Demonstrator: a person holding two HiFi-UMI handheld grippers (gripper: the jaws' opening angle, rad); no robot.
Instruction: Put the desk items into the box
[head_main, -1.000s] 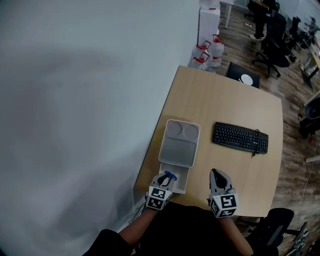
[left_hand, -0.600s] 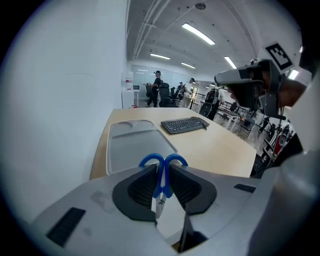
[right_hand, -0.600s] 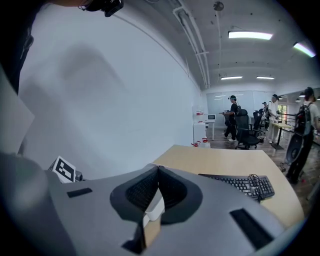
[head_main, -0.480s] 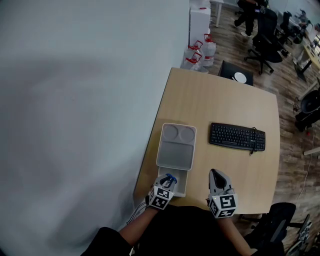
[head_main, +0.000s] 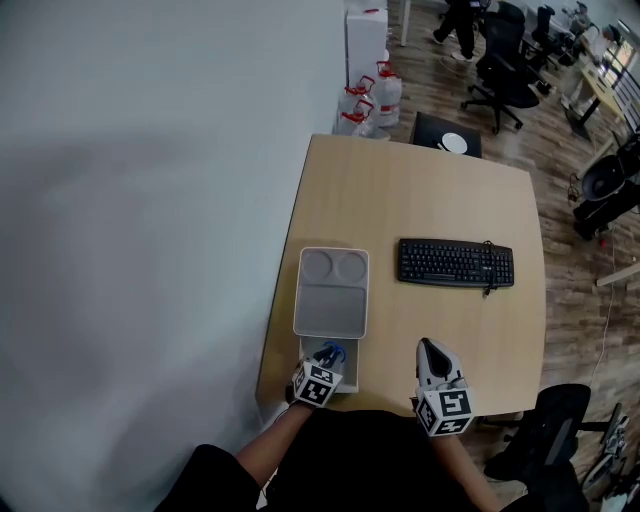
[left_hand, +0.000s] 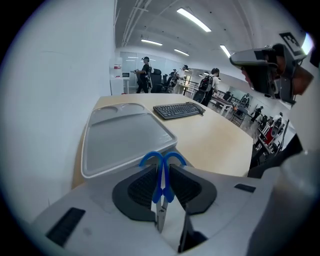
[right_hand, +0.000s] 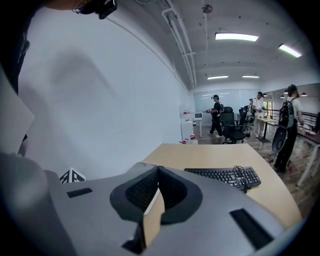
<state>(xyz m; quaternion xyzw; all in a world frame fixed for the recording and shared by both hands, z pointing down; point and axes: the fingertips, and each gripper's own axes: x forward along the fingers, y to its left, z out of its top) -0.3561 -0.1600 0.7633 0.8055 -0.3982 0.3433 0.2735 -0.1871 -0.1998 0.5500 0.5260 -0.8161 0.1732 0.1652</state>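
Observation:
My left gripper (head_main: 328, 356) (left_hand: 161, 172) is shut on a pair of blue-handled scissors (head_main: 331, 350) (left_hand: 162, 165); the handles stick out past the pads and the blades point back. It hangs over a small white box (head_main: 349, 370) at the table's near left corner. Just beyond the box lies a grey lid (head_main: 331, 292) (left_hand: 122, 134) with two round dimples. My right gripper (head_main: 428, 348) (right_hand: 158, 174) is shut with nothing in it, above the table's near edge to the right of the box.
A black keyboard (head_main: 455, 264) (left_hand: 178, 110) (right_hand: 225, 176) with its cable lies mid-table on the right. A white wall (head_main: 130, 230) runs along the table's left edge. Beyond the far edge stand water jugs (head_main: 364, 100), office chairs (head_main: 495, 70) and several people.
My left gripper has sunk with the scissors, down onto the white box. The head camera has drifted, so the table sits more to the left in the picture.

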